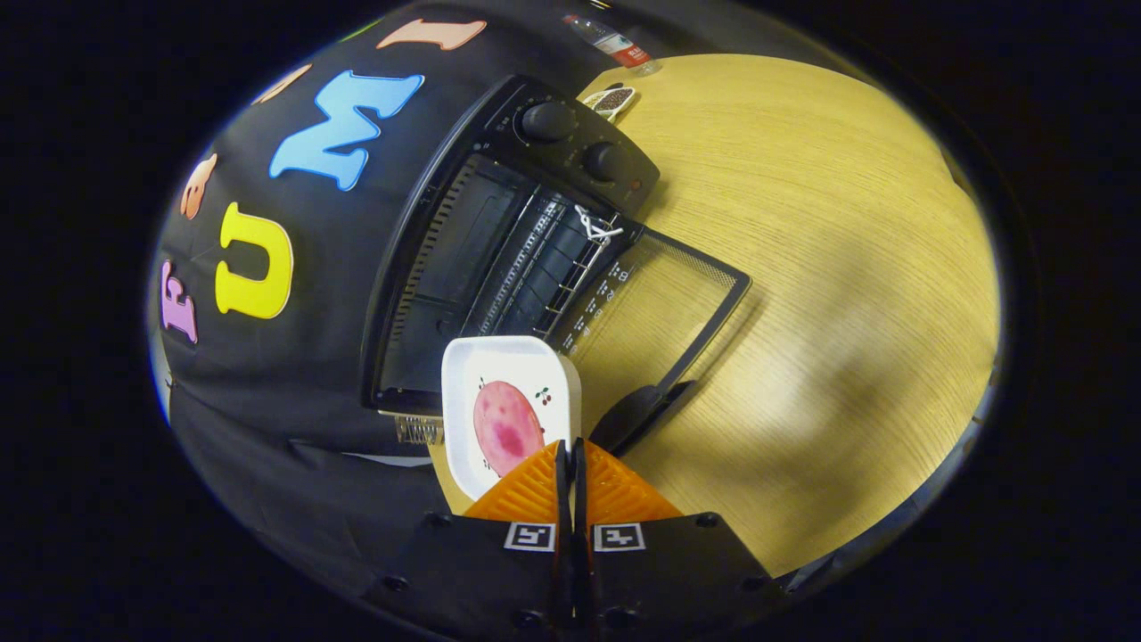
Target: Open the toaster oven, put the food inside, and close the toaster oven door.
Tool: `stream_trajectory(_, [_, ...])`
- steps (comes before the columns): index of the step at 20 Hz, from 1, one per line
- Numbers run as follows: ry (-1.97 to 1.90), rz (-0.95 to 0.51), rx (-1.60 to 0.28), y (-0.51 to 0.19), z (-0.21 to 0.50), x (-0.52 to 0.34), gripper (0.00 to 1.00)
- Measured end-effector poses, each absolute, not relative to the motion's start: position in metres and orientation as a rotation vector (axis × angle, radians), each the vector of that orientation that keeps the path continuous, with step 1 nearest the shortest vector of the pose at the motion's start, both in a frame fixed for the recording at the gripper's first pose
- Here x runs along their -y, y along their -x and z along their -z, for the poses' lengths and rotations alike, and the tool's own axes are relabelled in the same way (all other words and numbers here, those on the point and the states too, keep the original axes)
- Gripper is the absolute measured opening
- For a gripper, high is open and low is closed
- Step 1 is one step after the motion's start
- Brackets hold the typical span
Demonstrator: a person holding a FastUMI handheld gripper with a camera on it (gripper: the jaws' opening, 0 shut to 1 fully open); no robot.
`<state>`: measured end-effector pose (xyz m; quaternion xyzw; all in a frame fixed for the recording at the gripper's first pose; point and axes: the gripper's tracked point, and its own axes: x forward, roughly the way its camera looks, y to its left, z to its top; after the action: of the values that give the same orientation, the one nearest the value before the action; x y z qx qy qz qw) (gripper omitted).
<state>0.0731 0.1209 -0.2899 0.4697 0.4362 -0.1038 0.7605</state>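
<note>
The black toaster oven [499, 250] stands open against the booth wall, its glass door [660, 312] folded down flat onto the table, with the door handle [637, 415] nearest my fingers. A wire rack [544, 267] sits inside the dark cavity. My gripper [570, 443] is shut on the rim of a white square plate [504, 366]. A round pink slice of food [506, 430] lies on the plate. The plate hangs just ahead of my fingers, in front of the oven's opening and beside the lowered door.
Two round knobs [546, 120] sit on the oven's control panel. Beyond the oven lie a small packet [611, 98] and a plastic bottle [615, 45]. The wooden table [820, 267] stretches wide past the door.
</note>
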Motion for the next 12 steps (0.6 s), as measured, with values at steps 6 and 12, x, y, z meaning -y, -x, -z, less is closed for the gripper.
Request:
stream_trajectory(6, [-1.179, 0.327, -0.881, -0.112, 0.294, -0.109, 0.02])
stream_trajectory(12, [-1.289, 0.422, -0.821, -0.143, 0.304, -0.101, 0.02])
